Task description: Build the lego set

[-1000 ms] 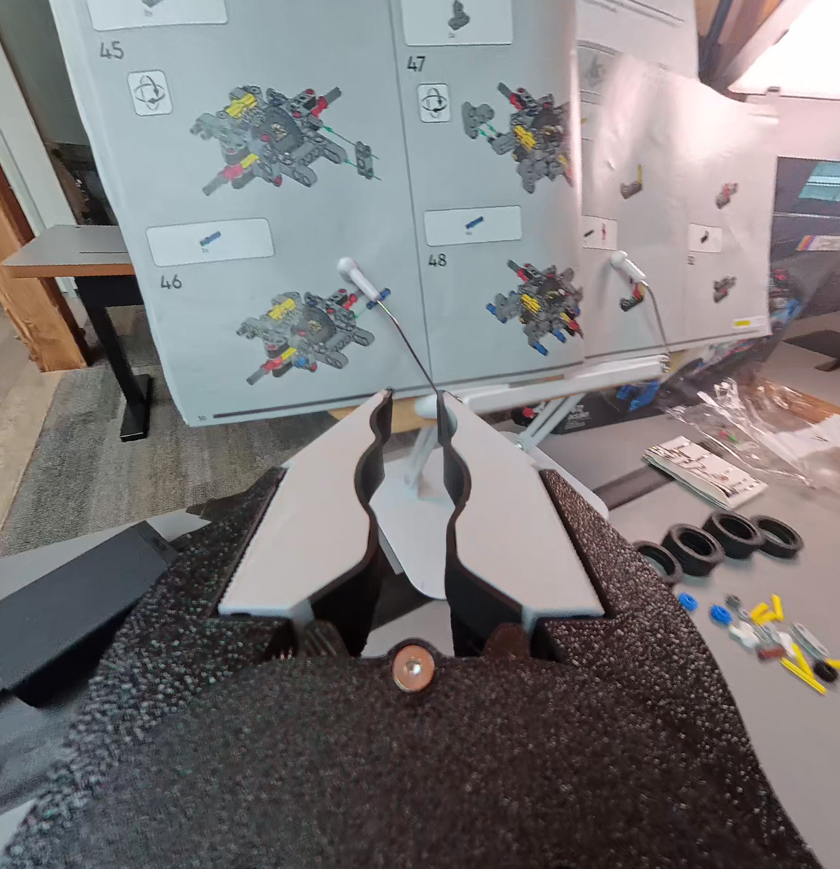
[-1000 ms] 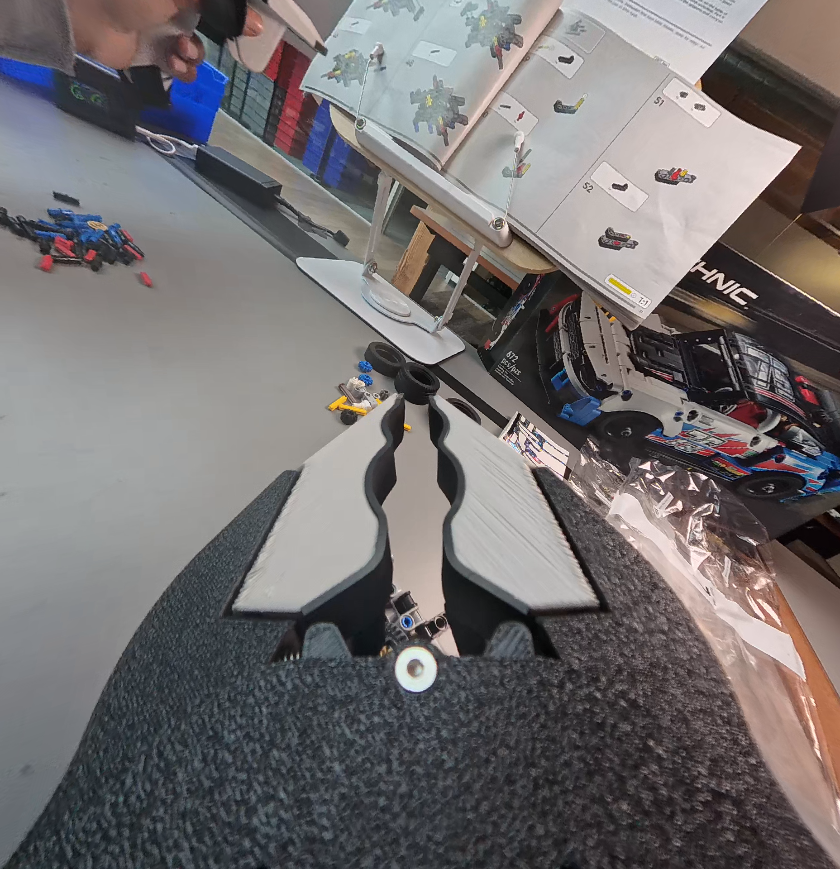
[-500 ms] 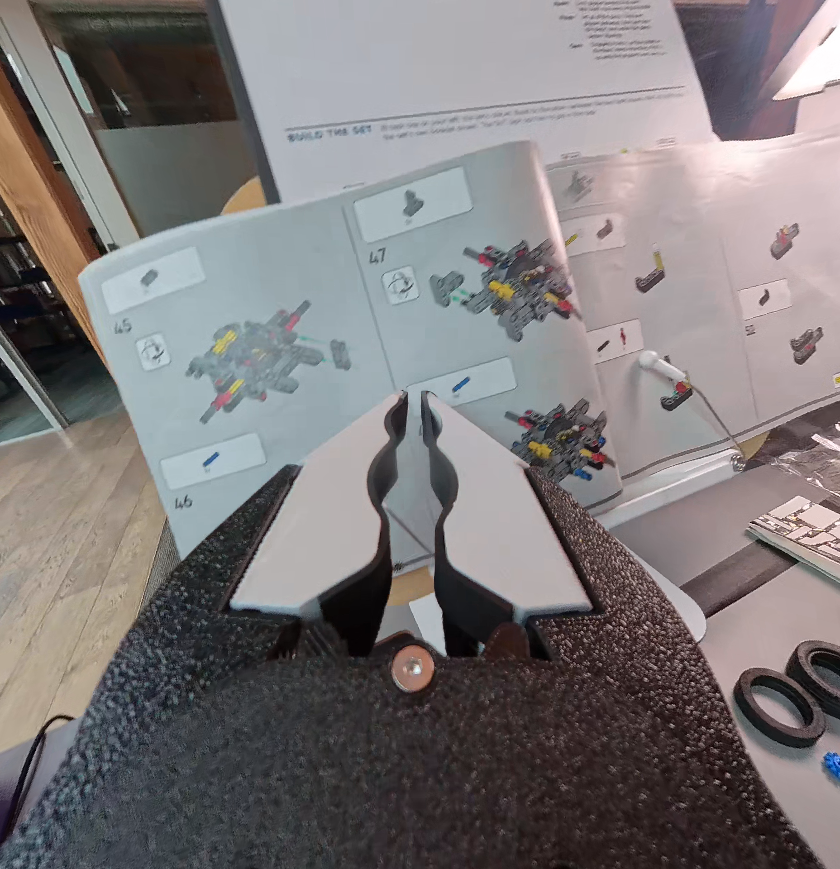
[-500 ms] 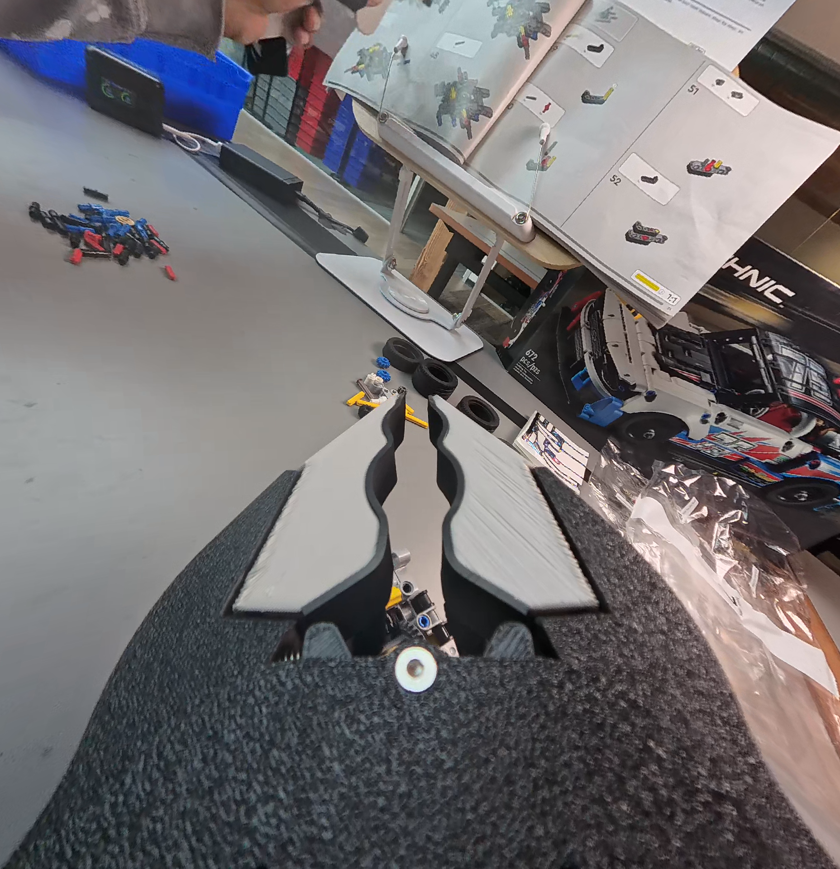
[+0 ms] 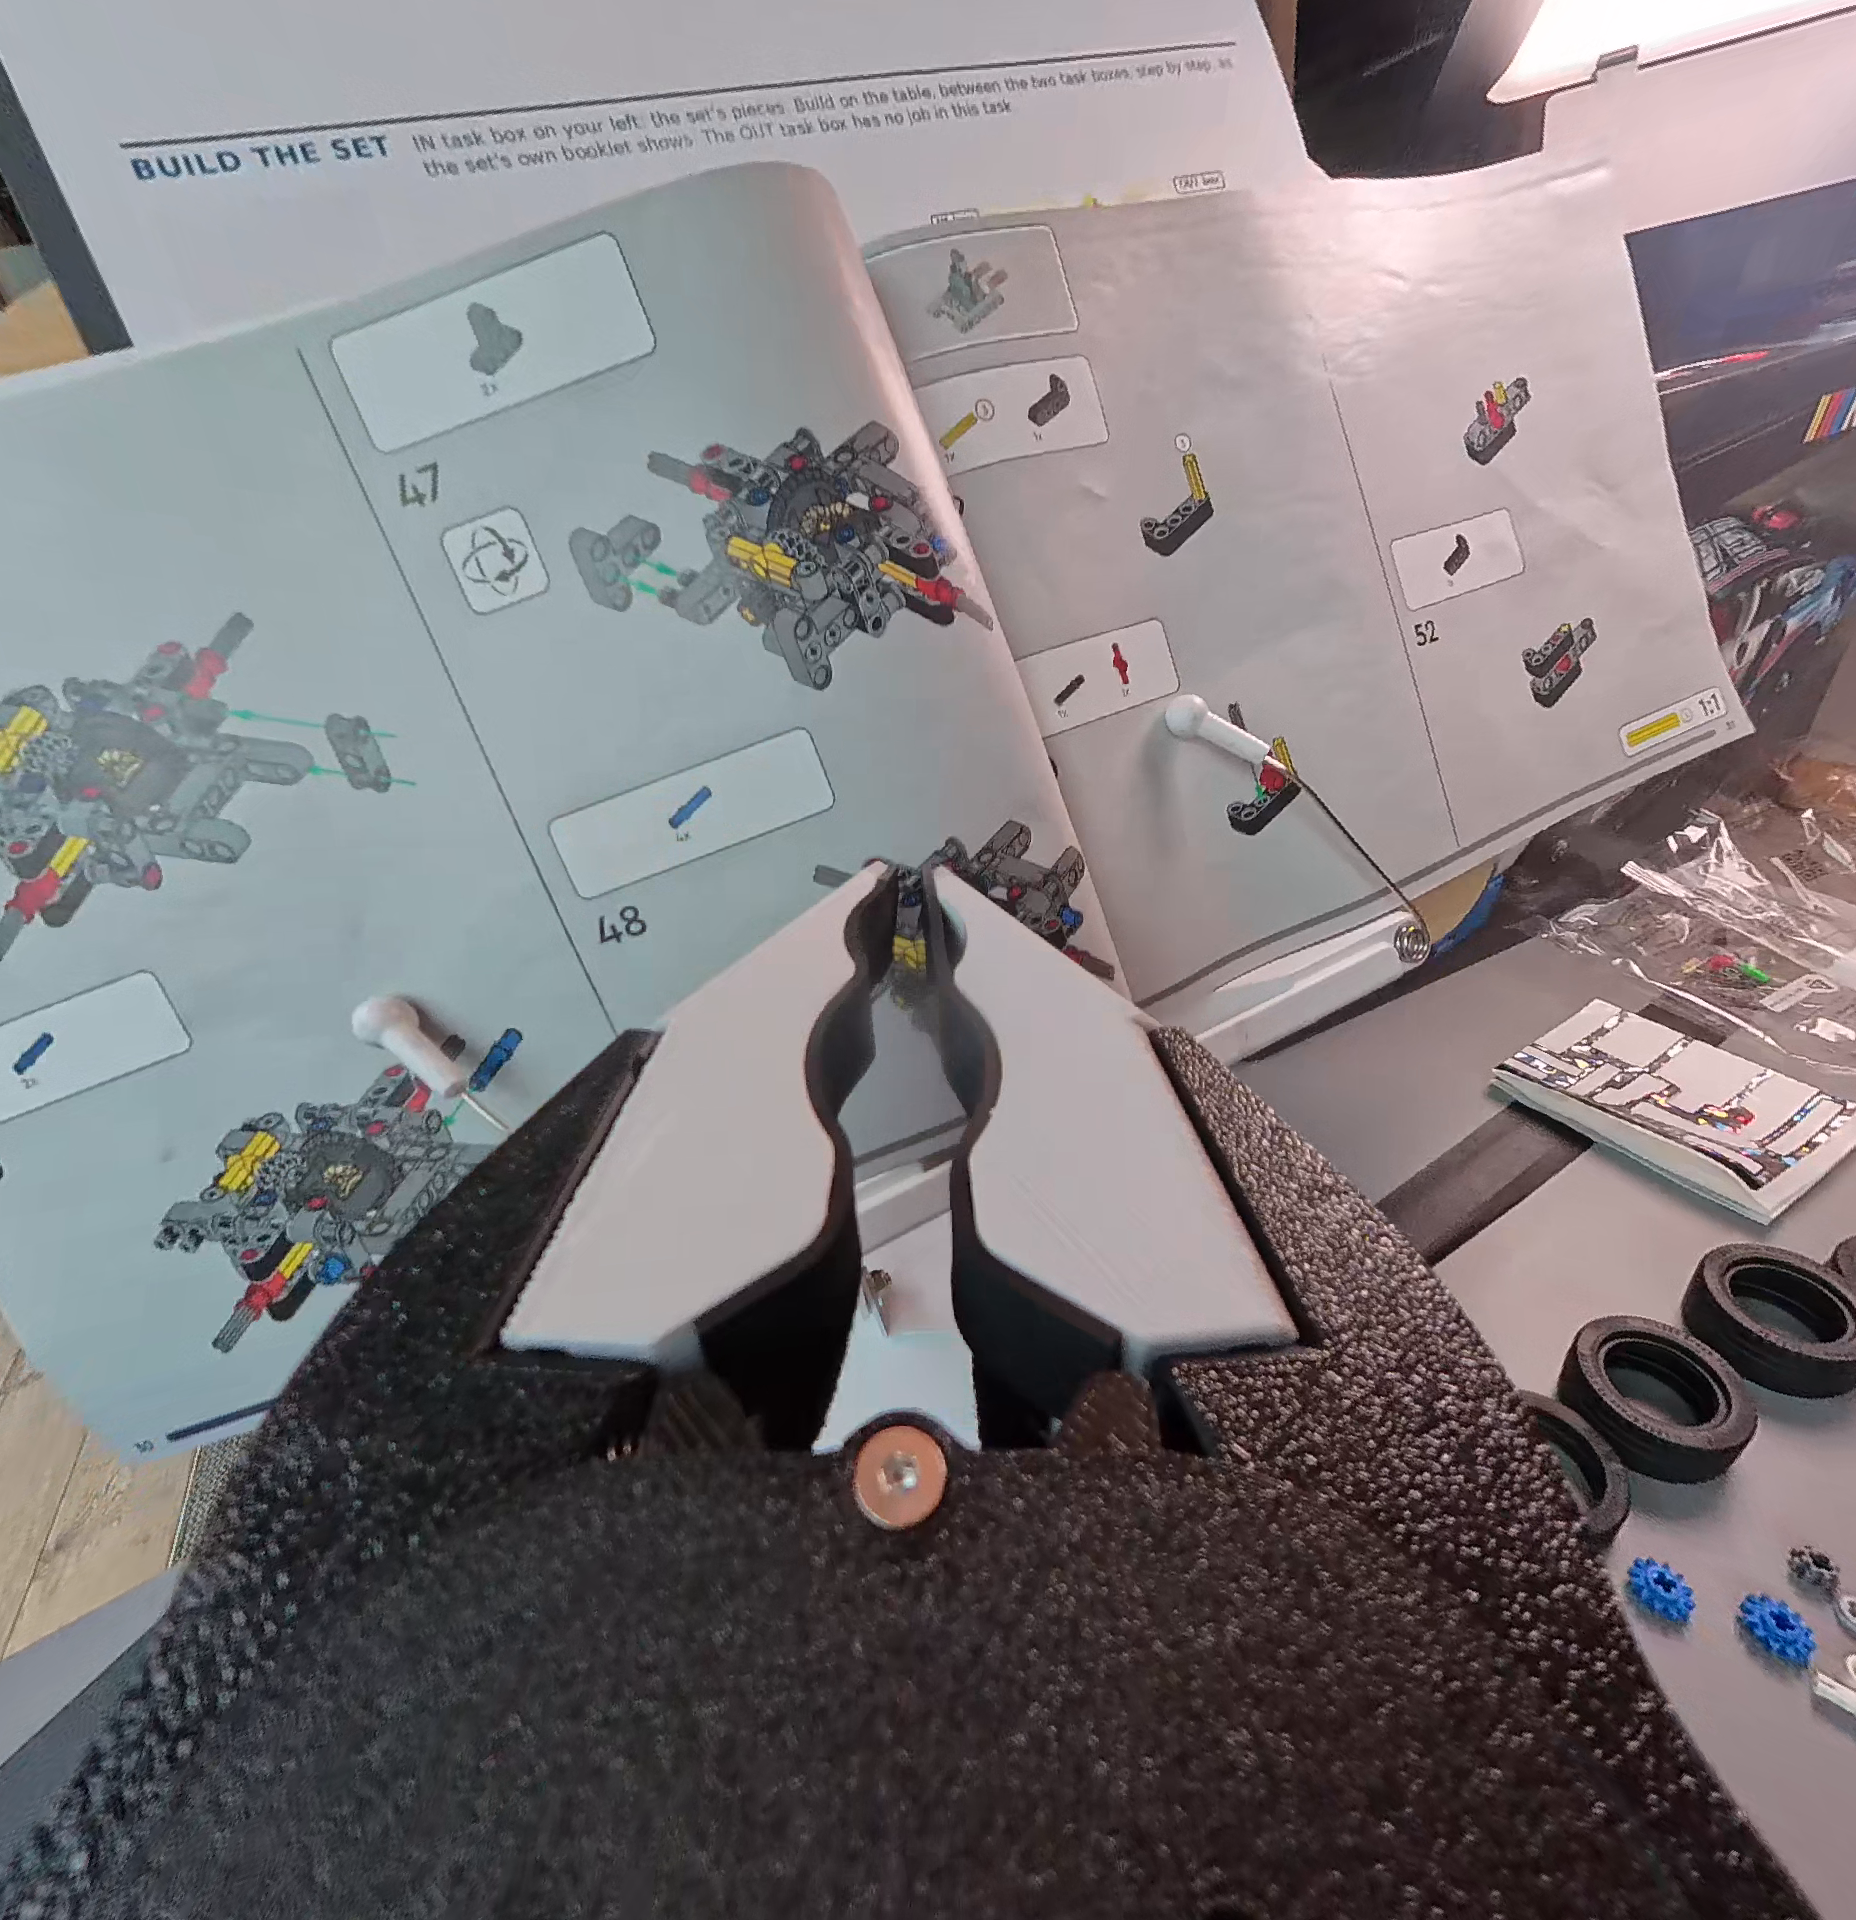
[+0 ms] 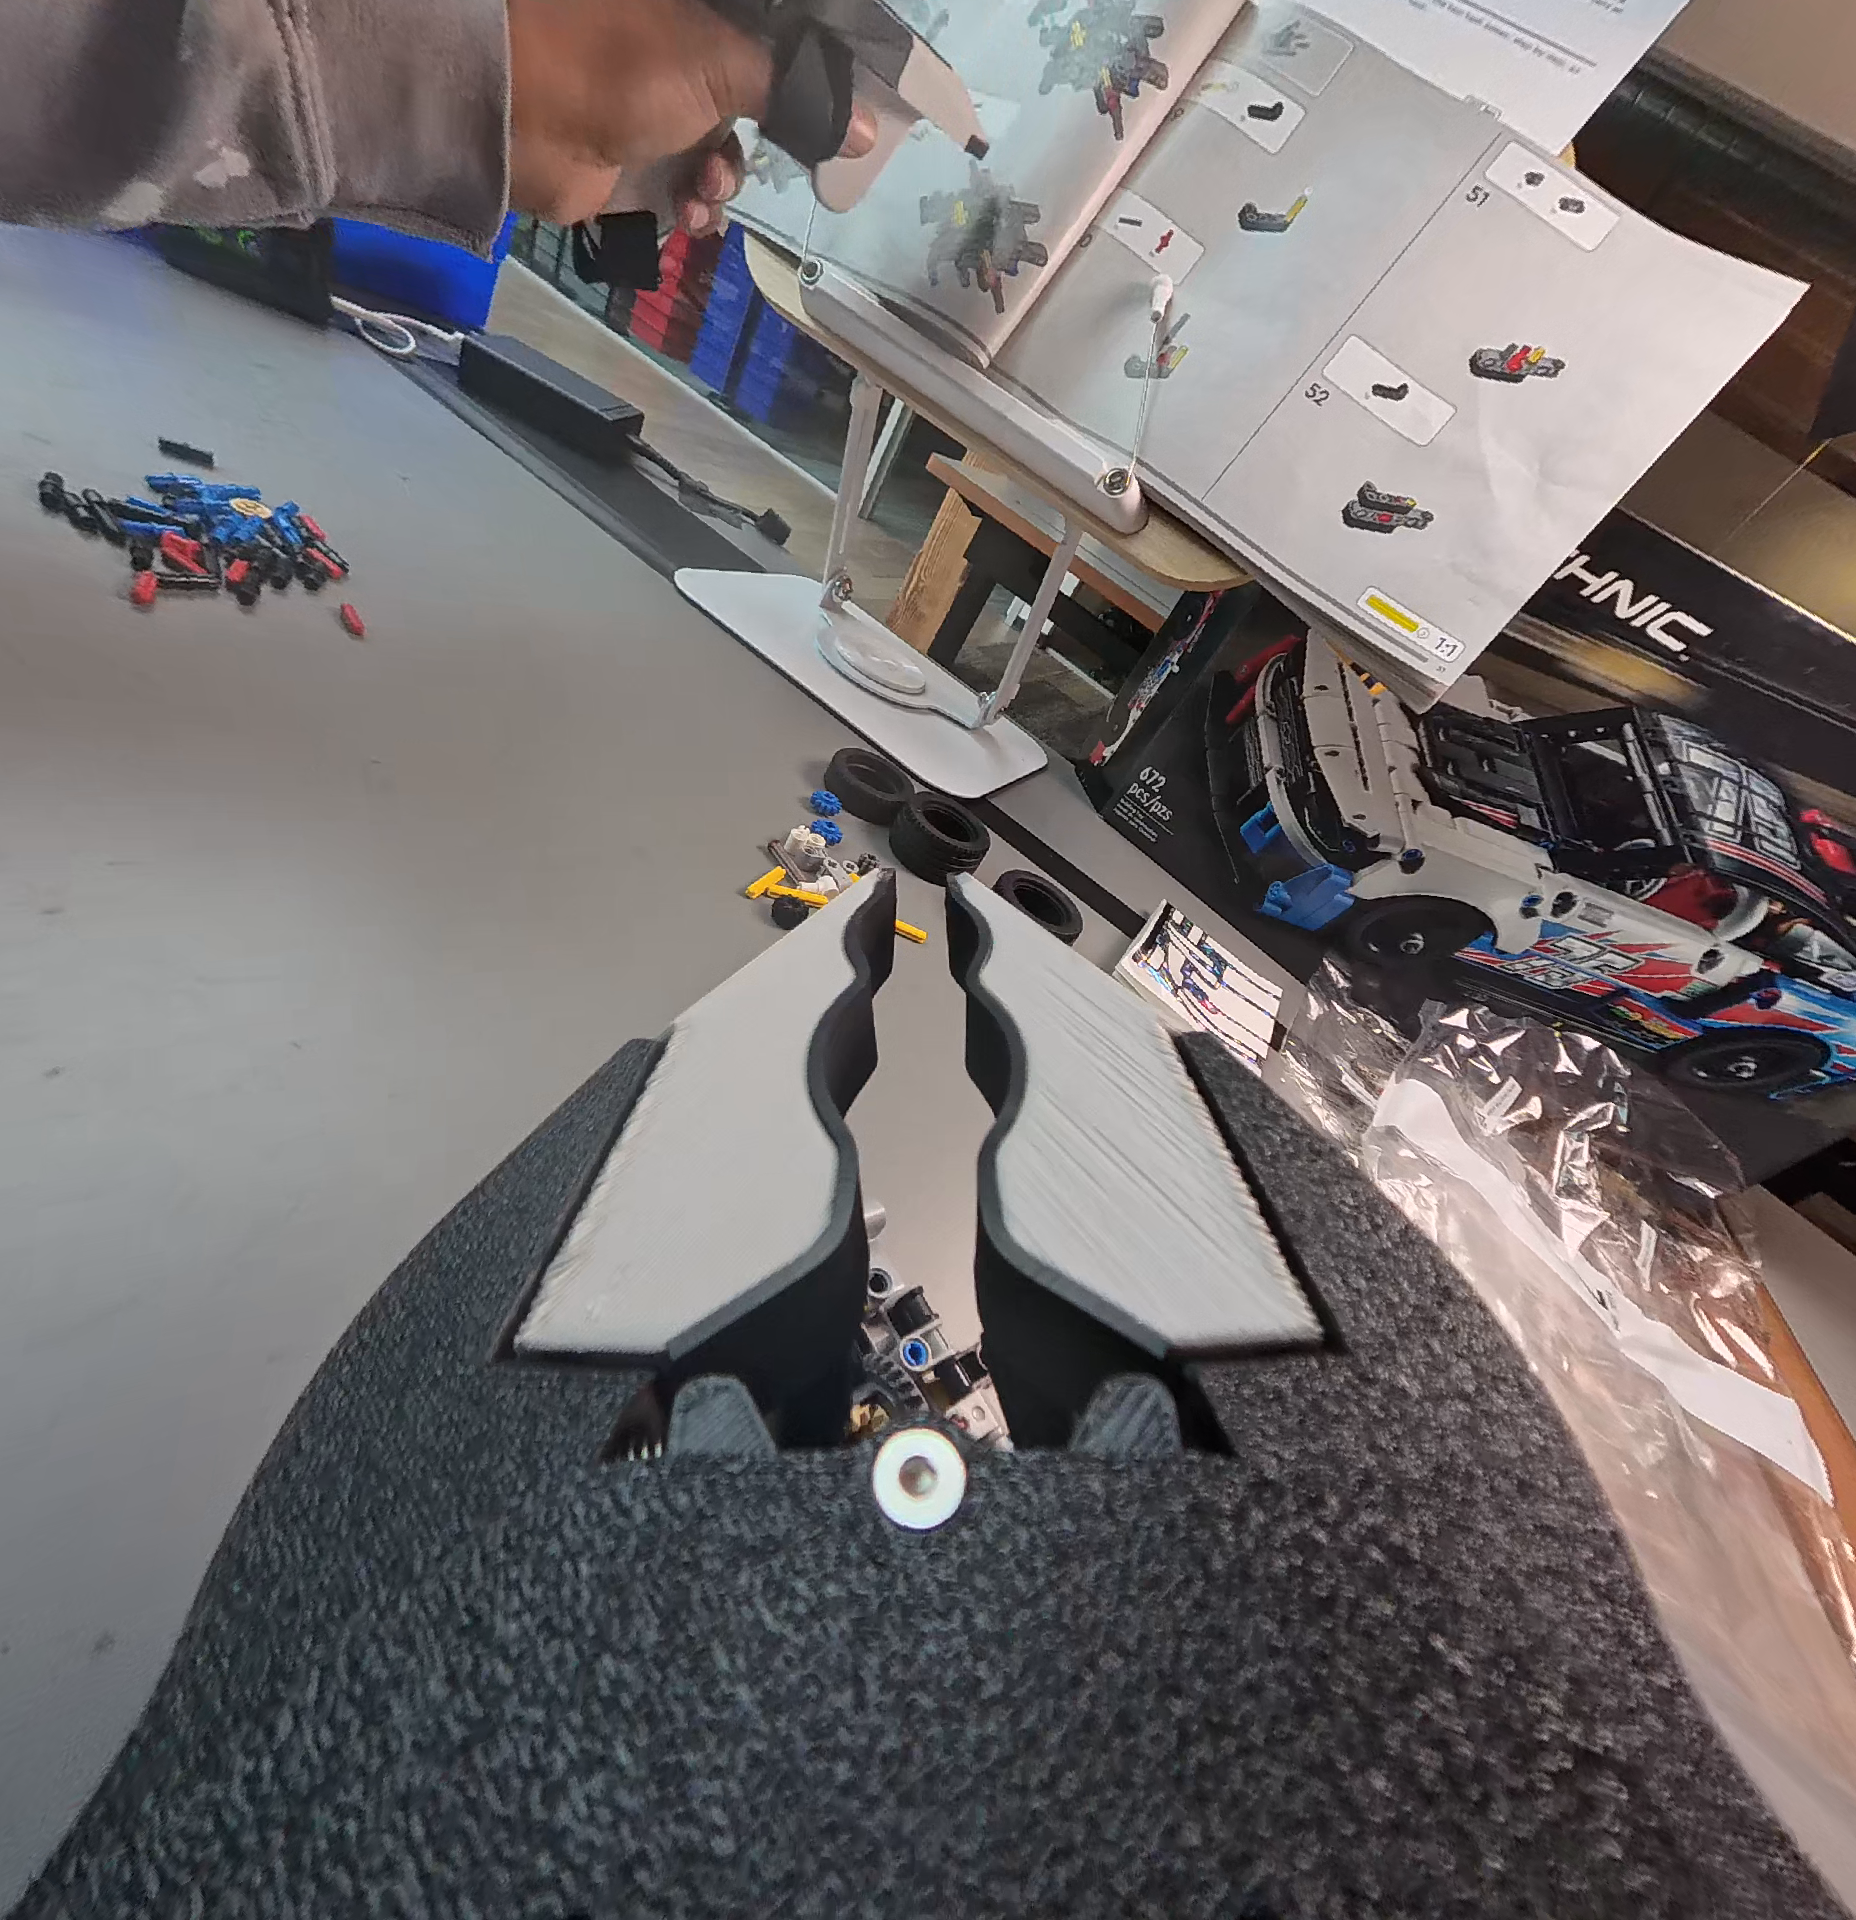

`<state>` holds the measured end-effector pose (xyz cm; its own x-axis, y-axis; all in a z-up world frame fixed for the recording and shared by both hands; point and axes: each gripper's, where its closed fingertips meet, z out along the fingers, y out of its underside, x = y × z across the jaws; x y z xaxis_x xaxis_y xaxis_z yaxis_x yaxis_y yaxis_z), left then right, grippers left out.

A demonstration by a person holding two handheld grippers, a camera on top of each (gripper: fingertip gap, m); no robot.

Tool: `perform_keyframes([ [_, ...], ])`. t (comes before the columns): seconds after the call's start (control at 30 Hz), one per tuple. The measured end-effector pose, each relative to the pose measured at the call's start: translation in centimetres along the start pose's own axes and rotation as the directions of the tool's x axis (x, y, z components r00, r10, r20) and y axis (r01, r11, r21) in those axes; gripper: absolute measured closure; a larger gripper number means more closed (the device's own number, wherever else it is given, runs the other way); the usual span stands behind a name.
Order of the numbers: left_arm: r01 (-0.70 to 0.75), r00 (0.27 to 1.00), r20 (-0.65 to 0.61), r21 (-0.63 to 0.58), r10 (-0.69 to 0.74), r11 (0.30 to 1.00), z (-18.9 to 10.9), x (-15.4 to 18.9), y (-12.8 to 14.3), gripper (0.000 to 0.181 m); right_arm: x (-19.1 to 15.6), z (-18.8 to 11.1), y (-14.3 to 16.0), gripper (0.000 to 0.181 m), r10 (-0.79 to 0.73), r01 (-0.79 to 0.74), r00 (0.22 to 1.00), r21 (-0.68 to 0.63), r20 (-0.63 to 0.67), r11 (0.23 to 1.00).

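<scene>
The left gripper (image 5: 911, 883), tips nearly together and holding nothing, is raised in front of the open booklet (image 5: 612, 665) on its stand. The right gripper (image 6: 919, 894), tips slightly apart and empty, hangs over the table (image 6: 332, 883) above a partly built assembly (image 6: 919, 1351); tyres (image 6: 939, 831) lie ahead

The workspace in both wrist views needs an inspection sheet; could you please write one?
Surface: grey matte table, bare in the middle.
Job's things: open instruction booklet on white metal stand; black rubber tyres; heap of blue, red and black pins.
Clutter: crinkled clear plastic bags; black set box.
Grippers: left gripper jaws nearly together at the booklet; right gripper slightly apart, empty.
Cables: black power adapter with cord.
Surroundings: wooden floor.
</scene>
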<state>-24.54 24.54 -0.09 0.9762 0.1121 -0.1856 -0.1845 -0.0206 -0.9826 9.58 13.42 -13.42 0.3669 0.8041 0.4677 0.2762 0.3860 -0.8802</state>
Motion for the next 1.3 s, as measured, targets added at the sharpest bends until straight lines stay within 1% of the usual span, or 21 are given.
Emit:
perform_keyframes([
  [0.03,0.002,1.0,0.008,-0.004,-0.002,1.0,-0.3,-0.2,0.4,0.177,0.0,0.0,0.0,0.173,-0.002,0.002,1.0,0.001,0.0,1.0],
  [0.23,0.008,0.999,0.046,-0.034,-0.007,0.999,-2.1,-1.6,2.9,0.177,0.4,-0.2,-0.3,0.173,0.021,-0.021,1.0,0.014,-0.009,1.0],
  [0.37,0.025,0.996,0.081,-0.041,-0.022,0.999,-3.2,-3.2,3.5,0.173,0.3,-0.3,-0.6,0.173,0.02,-0.02,1.0,0.02,-0.007,1.0],
  [0.47,0.061,0.993,0.106,-0.025,-0.058,0.998,-3.8,-4.5,3.3,0.164,0.1,-0.3,-0.7,0.173,0.01,-0.01,1.0,0.021,-0.004,1.0],
  [0.53,0.115,0.988,0.109,-0.021,-0.112,0.993,-3.9,-5.2,3.5,0.156,0.2,-0.3,-0.7,0.173,0.011,-0.01,1.0,0.023,-0.004,1.0],
  [0.6,0.159,0.981,0.114,-0.032,-0.154,0.987,-3.8,-5.8,4.0,0.152,0.2,-0.4,-0.7,0.173,0.012,-0.012,1.0,0.023,-0.006,1.0],
  [0.7,0.216,0.971,0.115,-0.05,-0.209,0.975,-3.4,-6.5,4.9,0.15,0.3,-0.3,-0.8,0.173,0.024,-0.024,1.0,0.027,-0.005,0.999],
  [0.77,0.237,0.968,0.1,-0.057,-0.23,0.97,-2.9,-6.7,5.3,0.153,0.4,0.4,-1.4,0.173,0.057,-0.057,0.998,0.036,0.004,0.998],
  [0.83,0.242,0.967,0.097,-0.075,-0.234,0.967,-2.4,-6.9,5.7,0.16,0.8,2.2,-2.0,0.171,0.039,-0.039,0.999,-0.007,0.013,0.999],
  [0.87,0.237,0.969,0.093,-0.08,-0.23,0.968,-2.2,-6.9,5.8,0.16,1.3,3.3,-2.8,0.171,0.016,-0.016,1.0,-0.013,0.009,1.0],
  [0.9,0.239,0.969,0.081,-0.082,-0.233,0.967,-2.1,-6.8,5.8,0.164,1.8,4.4,-3.8,0.171,-0.003,0.003,1.0,-0.005,0.006,1.0],
  [0.93,0.249,0.968,0.06,-0.086,-0.244,0.965,-2.1,-6.5,5.7,0.173,2.3,5.7,-4.8,0.171,-0.013,0.013,1.0,0.001,0.014,1.0],
  [0.97,0.258,0.966,0.053,-0.091,-0.254,0.962,-2.2,-6.3,5.8,0.175,2.8,7.3,-5.6,0.171,-0.011,0.011,1.0,-0.005,0.026,1.0],
  [1.03,0.264,0.964,0.056,-0.1,-0.259,0.959,-2.4,-6.4,5.9,0.175,4.2,11.1,-7.3,0.167,0.013,-0.013,0.999,-0.008,0.037,1.0],
  [1.1,0.31,0.95,0.06,-0.1,-0.305,0.946,-2.7,-6.6,6.2,0.175,6.1,15.5,-8.8,0.167,0.004,-0.004,1.0,-0.003,0.001,1.0],
  [1.17,0.376,0.926,0.064,-0.092,-0.372,0.922,-3.0,-6.8,6.7,0.174,7.8,20.3,-9.8,0.16,-0.004,0.003,0.999,-0.023,-0.038,1.0],
  [1.23,0.412,0.911,0.073,-0.081,-0.407,0.908,-3.3,-6.9,7.1,0.174,9.0,24.9,-10.5,0.148,-0.007,0.004,0.998,-0.052,-0.067,0.999],
  [1.3,0.423,0.905,0.078,-0.078,-0.418,0.903,-3.6,-6.9,7.3,0.174,10.1,28.3,-11.0,0.142,-0.062,0.053,0.991,-0.078,-0.115,0.996],
])
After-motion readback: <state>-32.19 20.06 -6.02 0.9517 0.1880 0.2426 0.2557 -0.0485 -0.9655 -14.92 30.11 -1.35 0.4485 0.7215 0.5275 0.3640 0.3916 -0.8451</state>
